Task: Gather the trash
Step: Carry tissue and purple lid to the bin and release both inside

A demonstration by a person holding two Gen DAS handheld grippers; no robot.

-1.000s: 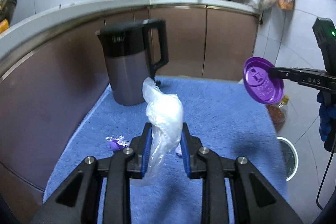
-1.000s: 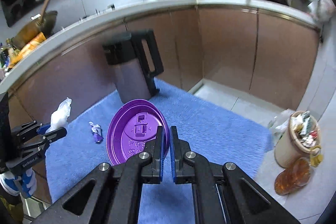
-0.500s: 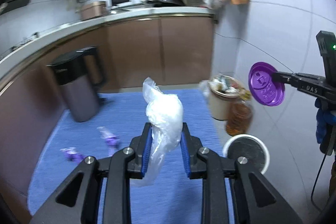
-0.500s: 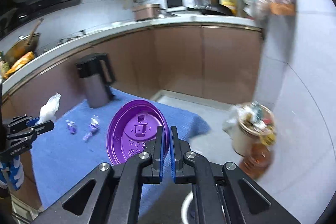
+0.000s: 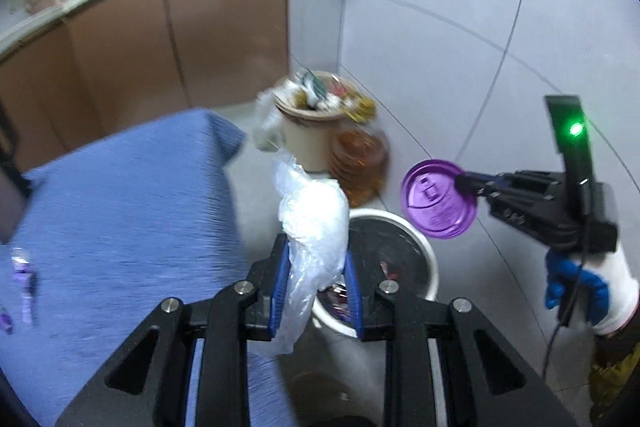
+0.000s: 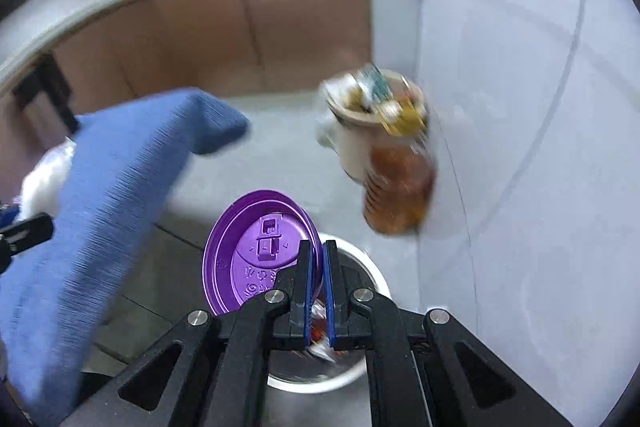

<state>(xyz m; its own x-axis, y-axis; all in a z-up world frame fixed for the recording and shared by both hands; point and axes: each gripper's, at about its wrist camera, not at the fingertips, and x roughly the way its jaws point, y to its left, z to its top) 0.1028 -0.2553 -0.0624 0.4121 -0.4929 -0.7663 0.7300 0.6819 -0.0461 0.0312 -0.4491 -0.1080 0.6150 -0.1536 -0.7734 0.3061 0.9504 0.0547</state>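
My left gripper [image 5: 315, 269] is shut on a crumpled clear plastic bag [image 5: 314, 223] and holds it over the near rim of a white round trash bin [image 5: 416, 239] on the floor. My right gripper [image 6: 316, 267] is shut on the edge of a purple cup lid [image 6: 256, 251], held upright above the same bin [image 6: 376, 275]. In the left wrist view the lid [image 5: 438, 203] and the right gripper [image 5: 464, 183] hang to the right of the bin. Small purple wrappers [image 5: 22, 279] lie on the blue cloth.
A table with a blue cloth [image 5: 120, 211] is to the left. A beige tub heaped with trash [image 5: 316, 115] and an amber bottle [image 5: 360, 163] stand by the tiled wall [image 5: 480, 27]. Brown cabinets [image 5: 160, 39] run behind.
Both grippers have swung right, away from the kettle and table, and down to the white bin. Each still holds its item.
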